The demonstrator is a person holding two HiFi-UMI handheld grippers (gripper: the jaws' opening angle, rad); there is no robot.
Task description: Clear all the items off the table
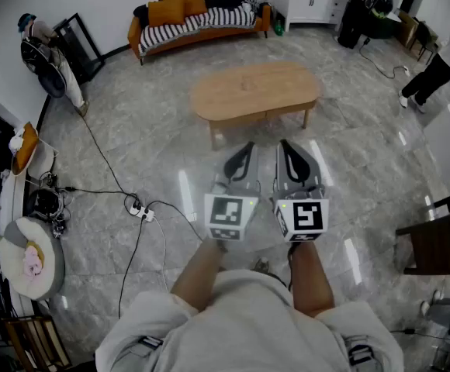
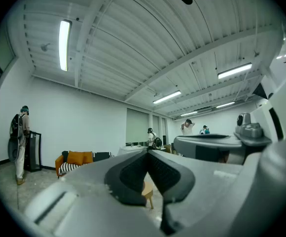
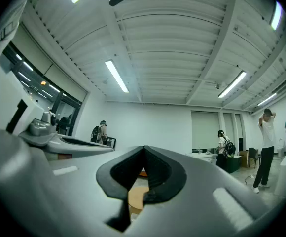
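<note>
While the person holds both tools side by side in front of the body, the left gripper (image 1: 248,147) and the right gripper (image 1: 285,144) point at the table (image 1: 254,90) from its near side, above the floor (image 1: 155,153) and apart from the table. In the left gripper view the left gripper (image 2: 147,152) has its dark pads pressed together at the tips, with nothing between them; a leg and edge of the table (image 2: 147,192) show through the gap lower down. The right gripper view shows the same for the right gripper (image 3: 143,147): tips clenched together on nothing, and the table (image 3: 135,199) seen as a tan patch through the opening below them. The two marker cubes sit near each other, just apart.

The table is a low oval of light wood on short legs, its long side turned across the view. Beyond the table, against the wall, stands an orange sofa (image 1: 198,18) with striped seats and orange cushions (image 1: 177,8). Right of the sofa is a white cabinet (image 1: 310,2). Left of the table and nearer the person, a power strip (image 1: 141,213) lies on the floor with black cables running from it. Right of the table, near the person, stands a dark chair (image 1: 436,244). One person (image 1: 46,53) stands far left of the table by the wall, and another (image 1: 442,64) far right of it.
</note>
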